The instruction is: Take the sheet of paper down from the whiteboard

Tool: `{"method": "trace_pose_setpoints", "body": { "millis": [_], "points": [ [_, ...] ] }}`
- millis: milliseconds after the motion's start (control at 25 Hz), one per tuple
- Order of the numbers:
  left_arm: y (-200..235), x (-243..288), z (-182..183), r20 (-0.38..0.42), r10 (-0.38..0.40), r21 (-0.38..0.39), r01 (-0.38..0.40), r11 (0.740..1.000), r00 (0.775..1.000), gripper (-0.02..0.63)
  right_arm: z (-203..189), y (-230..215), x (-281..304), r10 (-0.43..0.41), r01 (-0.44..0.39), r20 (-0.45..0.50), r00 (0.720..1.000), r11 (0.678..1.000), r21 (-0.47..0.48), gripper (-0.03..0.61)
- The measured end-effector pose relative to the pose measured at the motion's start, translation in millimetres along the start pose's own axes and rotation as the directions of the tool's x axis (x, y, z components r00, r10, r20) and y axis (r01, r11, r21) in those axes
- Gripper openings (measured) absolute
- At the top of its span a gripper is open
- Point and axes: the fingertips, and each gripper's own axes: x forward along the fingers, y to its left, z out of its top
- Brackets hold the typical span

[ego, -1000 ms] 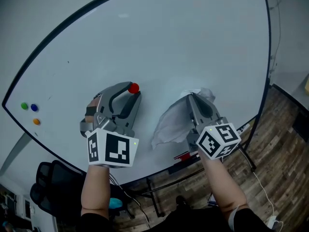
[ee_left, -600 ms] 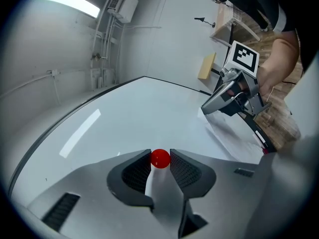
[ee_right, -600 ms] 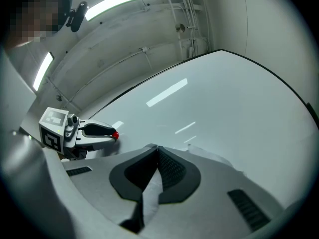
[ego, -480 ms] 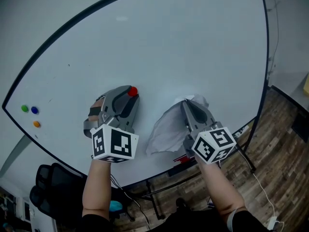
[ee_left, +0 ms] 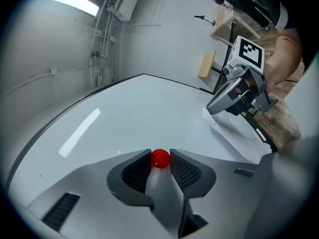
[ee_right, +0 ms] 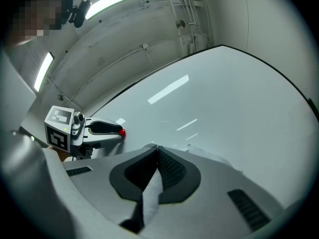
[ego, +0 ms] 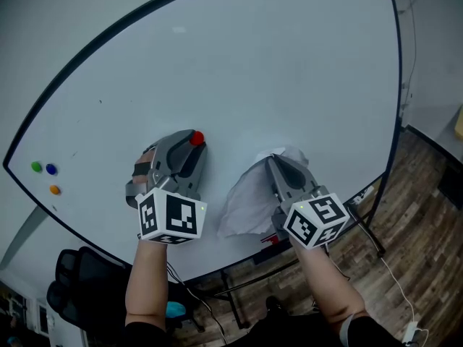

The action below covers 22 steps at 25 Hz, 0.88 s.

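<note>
While the right gripper (ee_right: 157,151) has its jaws pressed together on a fold of the sheet of paper (ego: 249,197), the left gripper (ee_left: 160,153) pinches a red magnet (ee_left: 160,159). The paper droops crumpled against the lower whiteboard (ego: 253,71). It looks light, limp and easily torn, so it is best held near an edge.

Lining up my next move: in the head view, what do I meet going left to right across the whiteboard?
Three small coloured magnets → left gripper pinching a red magnet → sheet of paper, clamped in the right gripper → whiteboard's right frame.
</note>
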Motion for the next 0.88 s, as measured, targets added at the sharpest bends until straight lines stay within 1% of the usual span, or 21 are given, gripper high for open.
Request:
{"method": "trace_pose_setpoints", "body": {
  "millis": [200,280,360,440,520,600,640,720,800,880],
  "points": [
    [-2.6,-0.2,1.8,0.023,0.018,0.017,-0.018,1.000,1.000,0.133,-9.8,6.7,1.5,0.020,-0.020,-0.032,0.999,1.000,-0.009,0.018],
    [-5.8,-3.9,0.7,0.044,0.028,0.007,-0.029,1.000,0.999,0.169,-14.0,8.3,1.3,0.025,-0.026,-0.045,0.999,1.000,-0.012,0.018],
    [-12.1,-11.4,-0.1,0.070,0.041,-0.026,-0.039,0.999,0.997,0.175,-18.2,8.6,-1.5,0.027,-0.029,-0.062,0.998,0.999,-0.027,0.018],
    [-27.3,-19.5,-2.2,0.111,0.028,-0.105,-0.016,0.994,0.993,0.176,-23.8,7.4,-6.5,0.028,-0.033,-0.087,0.996,0.998,-0.059,0.018],
    [-48.1,-26.5,-7.6,0.157,0.021,-0.205,0.012,0.979,0.987,0.175,-31.3,5.6,-13.0,0.034,-0.047,-0.118,0.992,0.993,-0.106,0.018],
    [-71.0,-32.8,-16.4,0.186,0.034,-0.274,0.018,0.962,0.982,0.174,-42.2,3.4,-21.1,0.044,-0.068,-0.155,0.987,0.986,-0.155,0.018],
    [-84.2,-35.8,-20.9,0.199,0.038,-0.301,0.024,0.953,0.979,0.154,-49.1,2.4,-25.6,0.048,-0.079,-0.177,0.983,0.981,-0.175,0.018],
    [-113.8,-41.4,-28.7,0.221,0.033,-0.356,0.049,0.933,0.975,0.090,-63.3,1.4,-35.3,0.059,-0.107,-0.226,0.972,0.972,-0.207,0.018],
    [-144.5,-45.5,-35.0,0.232,0.010,-0.414,0.089,0.906,0.973,0.054,-74.9,1.2,-46.5,0.068,-0.127,-0.264,0.962,0.969,-0.212,0.018],
    [-173.3,-48.8,-38.9,0.258,-0.028,-0.477,0.153,0.865,0.966,0.037,-84.1,2.0,-56.9,0.077,-0.140,-0.290,0.954,0.969,-0.204,0.018]
  ]
}}
